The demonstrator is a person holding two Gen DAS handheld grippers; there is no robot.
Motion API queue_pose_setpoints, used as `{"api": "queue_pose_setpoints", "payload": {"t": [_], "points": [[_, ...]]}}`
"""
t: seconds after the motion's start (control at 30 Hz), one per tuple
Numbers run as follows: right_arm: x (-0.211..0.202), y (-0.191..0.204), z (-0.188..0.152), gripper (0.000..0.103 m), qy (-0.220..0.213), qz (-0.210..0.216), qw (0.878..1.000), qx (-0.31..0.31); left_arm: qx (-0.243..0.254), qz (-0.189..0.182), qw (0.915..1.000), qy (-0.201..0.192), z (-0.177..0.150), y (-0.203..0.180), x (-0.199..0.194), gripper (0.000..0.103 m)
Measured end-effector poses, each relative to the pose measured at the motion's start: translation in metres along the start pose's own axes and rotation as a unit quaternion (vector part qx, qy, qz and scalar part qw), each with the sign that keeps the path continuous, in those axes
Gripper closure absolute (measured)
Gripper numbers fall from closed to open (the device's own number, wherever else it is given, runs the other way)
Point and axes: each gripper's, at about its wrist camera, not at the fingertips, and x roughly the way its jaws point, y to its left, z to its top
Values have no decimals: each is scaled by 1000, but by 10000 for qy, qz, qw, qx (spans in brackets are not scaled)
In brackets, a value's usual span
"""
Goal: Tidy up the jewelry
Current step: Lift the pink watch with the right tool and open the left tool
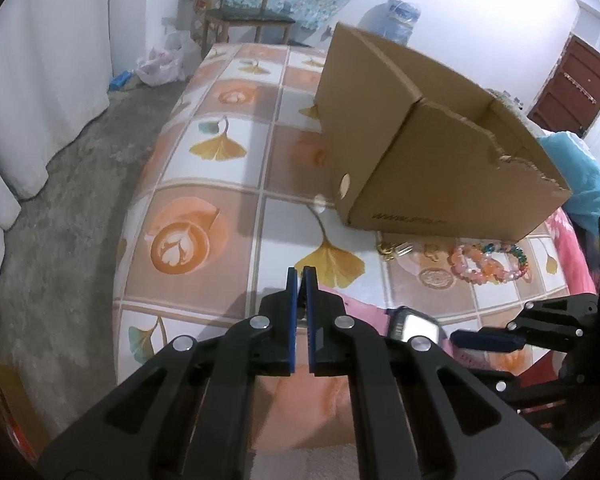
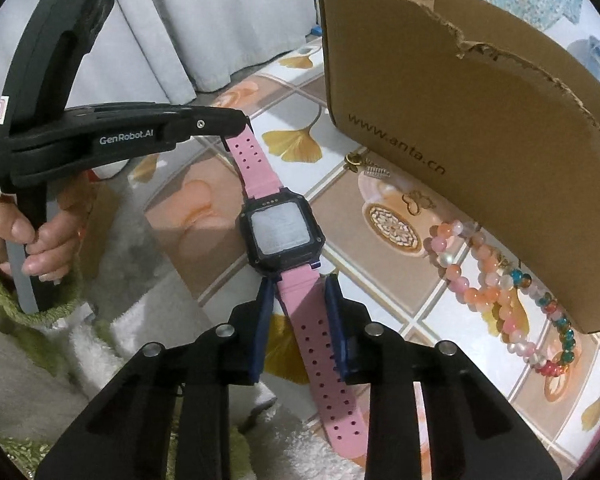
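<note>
- Here the left gripper point(image 2: 236, 128), black with blue pads, is clamped on the far end of the pink rubber-strapped watch with a dark square face point(image 2: 283, 234).
- The right gripper point(image 2: 298, 320) straddles the near strap; whether its narrowed jaws, one at each strap edge, already press, I cannot tell.
- To do this well, I judge, centre the strap between the pads before lifting.
- The watch hangs stretched above the tiled tablecloth point(image 2: 228, 280) near its front edge, long axis running away from the right gripper, face up.
- The torn brown cardboard box point(image 2: 480, 128) stands beyond; a pile of pastel bead bracelets point(image 2: 500, 300) lies against its base.
</note>
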Motion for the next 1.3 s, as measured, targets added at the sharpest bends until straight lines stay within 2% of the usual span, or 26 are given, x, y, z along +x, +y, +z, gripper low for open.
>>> {"api": "queue_pose_setpoints", "payload": {"t": [0.3,0.47,0.6,0.8,0.87,0.9,0.93,1.0,1.03,1.1,1.2,1.3], "points": [[-32,0,-21,81,-425,184,9989,14,310,-65,9988,-378,8,-29,-40,100],[-73,-4,-29,81,-865,262,9959,57,584,-109,9957,-710,22,-53,-72,100],[-112,-8,-21,81,-1340,193,9908,-34,845,-245,9906,-1047,44,-73,-101,100],[-178,-37,9,81,-2005,-201,9787,-394,1382,-594,9735,-1724,111,-112,-135,103],[-189,-53,25,85,-2040,-410,9767,-529,1513,-558,9696,-1841,133,-123,-132,103],[-192,-66,35,99,-1987,-475,9771,-602,1570,-568,9687,-1835,148,-129,-124,103],[-191,-74,42,103,-1941,-506,9778,-608,1584,-585,9689,-1808,158,-132,-117,103],[-184,-94,59,103,-1765,-597,9802,-678,1628,-551,9704,-1697,180,-138,-93,103],[-176,-107,71,103,-1660,-816,9801,-722,1666,-524,9708,-1644,187,-142,-83,103],[-165,-128,87,103,-1470,-872,9831,-652,1679,-435,9748,-1405,202,-145,-51,103],[-141,-164,107,103,-1256,-935,9868,-421,1654,-316,9782,-1219,207,-141,-23,103],[-138,-184,112,103,-1321,-719,9886,-101,1530,-293,9813,-1134,201,-130,-16,103]]}}
